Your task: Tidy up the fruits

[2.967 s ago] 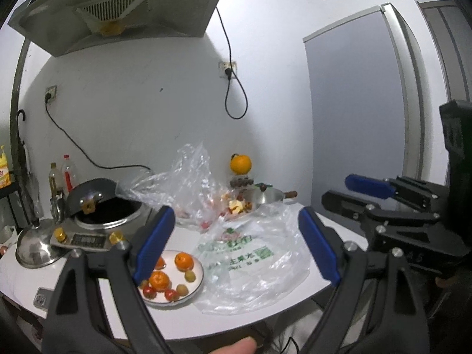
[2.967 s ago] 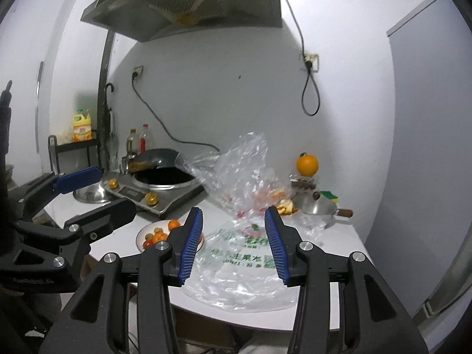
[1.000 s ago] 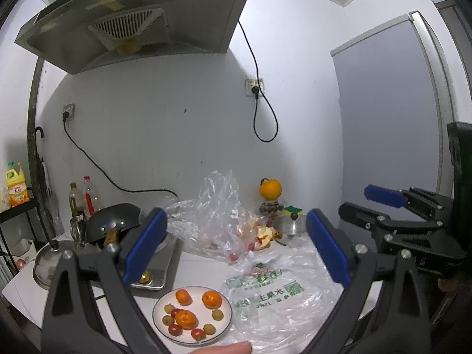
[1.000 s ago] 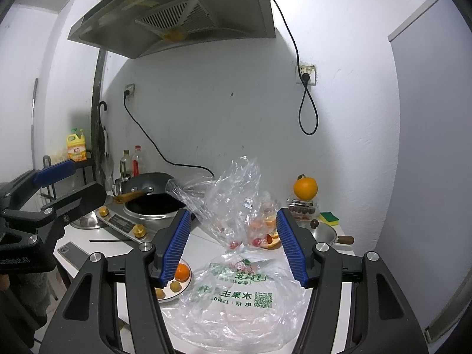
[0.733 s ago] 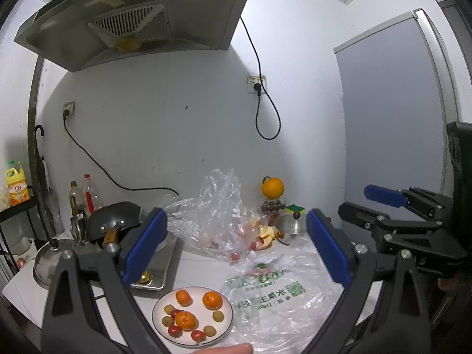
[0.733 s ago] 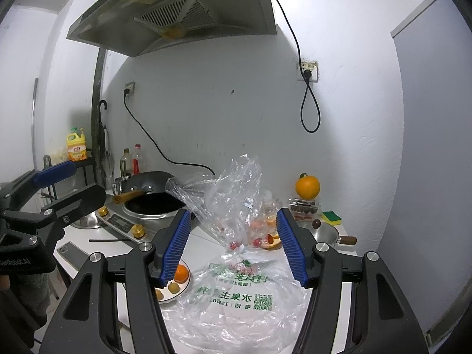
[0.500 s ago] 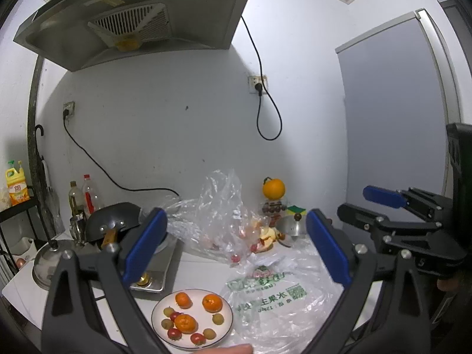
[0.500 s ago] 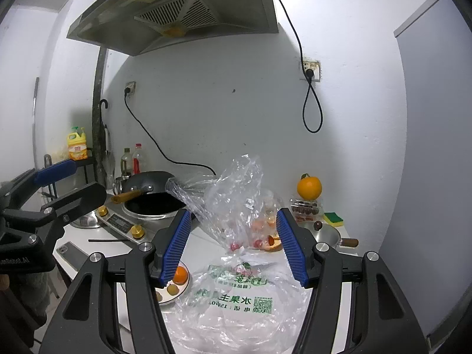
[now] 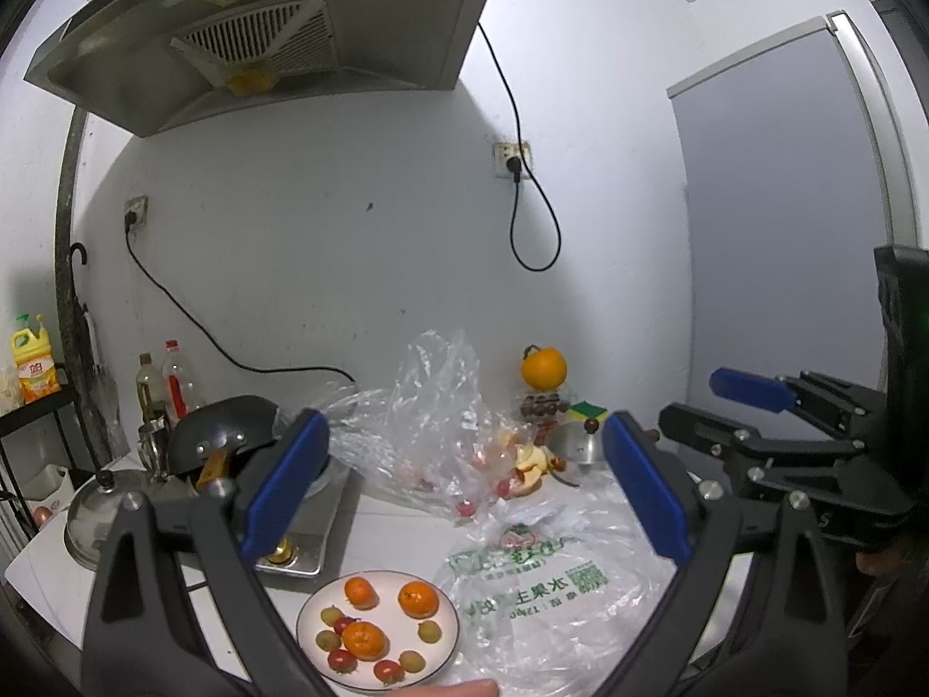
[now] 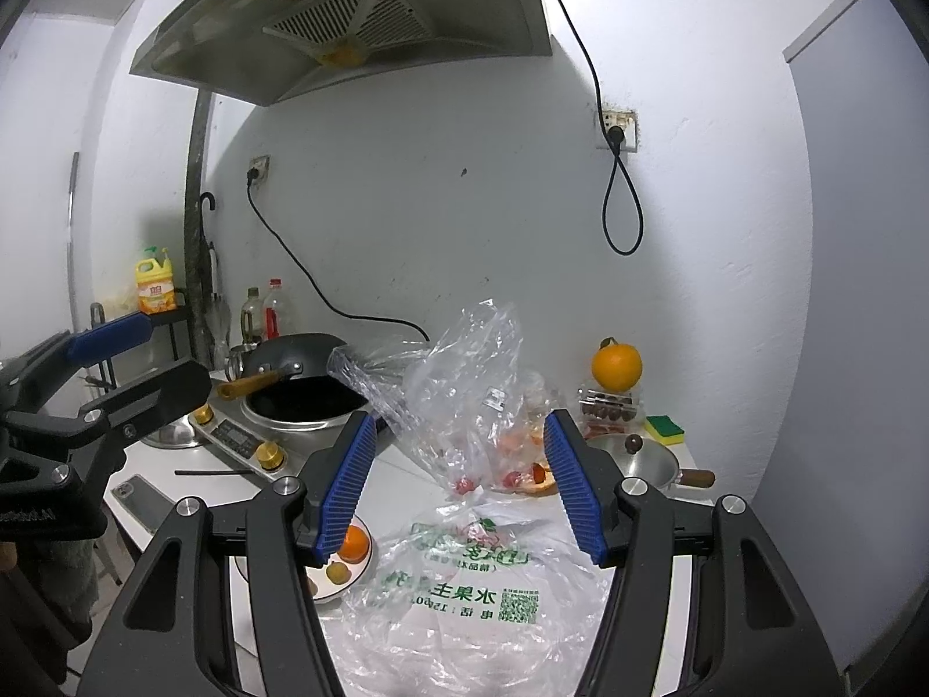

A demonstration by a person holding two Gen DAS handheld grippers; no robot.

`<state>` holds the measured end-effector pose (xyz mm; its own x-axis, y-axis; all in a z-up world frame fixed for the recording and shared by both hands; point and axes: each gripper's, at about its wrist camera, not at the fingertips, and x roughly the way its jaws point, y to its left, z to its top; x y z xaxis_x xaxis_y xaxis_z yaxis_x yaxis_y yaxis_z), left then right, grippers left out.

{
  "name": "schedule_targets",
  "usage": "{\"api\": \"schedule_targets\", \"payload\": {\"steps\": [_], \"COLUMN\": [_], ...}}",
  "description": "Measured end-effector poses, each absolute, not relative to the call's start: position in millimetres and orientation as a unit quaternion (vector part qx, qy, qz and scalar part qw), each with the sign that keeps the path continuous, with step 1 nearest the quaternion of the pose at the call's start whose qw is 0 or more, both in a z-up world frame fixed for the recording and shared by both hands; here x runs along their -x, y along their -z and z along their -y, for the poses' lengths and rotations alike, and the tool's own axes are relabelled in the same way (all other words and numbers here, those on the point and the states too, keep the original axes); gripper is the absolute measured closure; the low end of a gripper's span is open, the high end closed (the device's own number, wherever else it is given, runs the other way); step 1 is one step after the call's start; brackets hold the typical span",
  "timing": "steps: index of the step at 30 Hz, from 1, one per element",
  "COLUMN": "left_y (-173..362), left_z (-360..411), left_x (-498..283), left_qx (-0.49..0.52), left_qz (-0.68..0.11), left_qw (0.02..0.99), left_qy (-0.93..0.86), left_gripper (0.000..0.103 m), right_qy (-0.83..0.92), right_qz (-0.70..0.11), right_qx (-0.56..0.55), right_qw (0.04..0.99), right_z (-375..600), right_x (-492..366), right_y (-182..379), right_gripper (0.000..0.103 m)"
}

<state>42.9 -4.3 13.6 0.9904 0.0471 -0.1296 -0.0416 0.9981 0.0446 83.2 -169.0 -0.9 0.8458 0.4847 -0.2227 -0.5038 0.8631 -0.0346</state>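
You are holding both grippers level in the air in front of the counter (image 9: 400,523), pointing toward the back wall and tilted only slightly downward. Your left gripper (image 9: 464,482) is standing released, its 2 blue pads wide apart with nothing between them. Your right gripper (image 10: 458,482) is also released, its jaws parted and gripping nothing. The white plate (image 9: 447,645) is sitting at the counter's near edge, carrying 3 oranges (image 9: 418,598) and several small red and green fruits. A printed plastic bag (image 10: 464,592) is lying just beside the plate, toward the right. A crumpled clear bag (image 10: 464,383) holding more fruit is standing behind it, near the wok (image 10: 302,389). A single large orange (image 10: 616,369) is resting at the counter's back right corner.
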Motion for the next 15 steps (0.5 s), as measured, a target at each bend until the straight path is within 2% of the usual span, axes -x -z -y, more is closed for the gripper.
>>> {"api": "schedule_targets", "payload": {"steps": [15], "left_y": [-13.2], "left_z": [3.8], "left_x": [-49.6], "left_qx": [-0.025], "left_qz": [-0.067], "left_qw": [0.997], "left_qy": [-0.023], "left_gripper": [0.007], "right_qy": [-0.261], "right_qz": [-0.103], "right_qx": [0.044], "right_qw": [0.959], "right_z": [166.3], "right_x": [-88.5], "right_y": [-1.4], "right_gripper": [0.04]}}
